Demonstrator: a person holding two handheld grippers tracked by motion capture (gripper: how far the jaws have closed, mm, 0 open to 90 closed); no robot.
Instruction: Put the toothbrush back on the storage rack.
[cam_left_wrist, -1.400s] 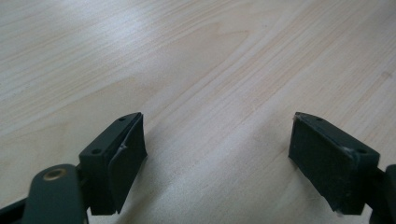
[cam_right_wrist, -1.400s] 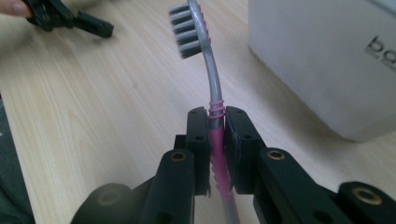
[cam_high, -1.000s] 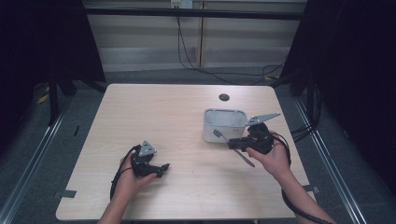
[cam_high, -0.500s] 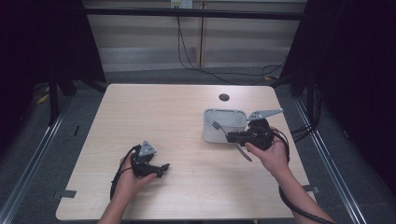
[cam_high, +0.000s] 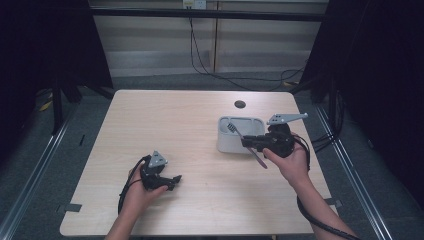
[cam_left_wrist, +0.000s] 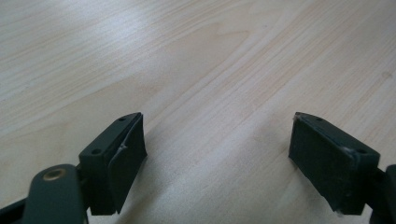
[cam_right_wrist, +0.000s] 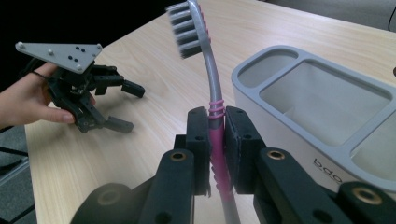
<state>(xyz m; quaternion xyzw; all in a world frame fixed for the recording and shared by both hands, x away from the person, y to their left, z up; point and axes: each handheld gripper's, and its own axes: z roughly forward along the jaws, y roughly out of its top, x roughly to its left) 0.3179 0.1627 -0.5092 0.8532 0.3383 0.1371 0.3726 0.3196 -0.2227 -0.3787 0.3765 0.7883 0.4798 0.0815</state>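
On the right side of the surface (cam_high: 200, 125), the right gripper (cam_high: 248, 143) has its fingers clamped tight on a toothbrush (cam_high: 246, 143), held just at the near edge of the grey organizer tray (cam_high: 225, 142). From the high view the brush looks like a thin stick running diagonally, bristle end out over the tray and handle end poking back toward the person's right hand (cam_high: 290, 162). You can't really make out what it is from up there.

The right gripper view sorts that out: the toothbrush (cam_right_wrist: 210, 93) has a pink grip section pinched between the fingers (cam_right_wrist: 198, 140), a grey neck curving up, and dark bristles at the top, a bit blurred. The tray (cam_right_wrist: 280, 116) sits just to the right of it in that view, with several compartments visible, and there's lettering on its side wall that reads something like "bdo", though it's cut off at the frame edge so I can't tell the whole word.

The left gripper (cam_high: 167, 182) is well apart from all that, at the near left of the surface. Its own view shows the fingers (cam_left_wrist: 116, 158) spread wide with nothing between them but bare wood grain. The right gripper view also catches the left gripper (cam_right_wrist: 119, 105) from the side, grey plate on top, fingers apart.

There's also a small dark round spot (cam_high: 240, 104) on the surface beyond the tray.
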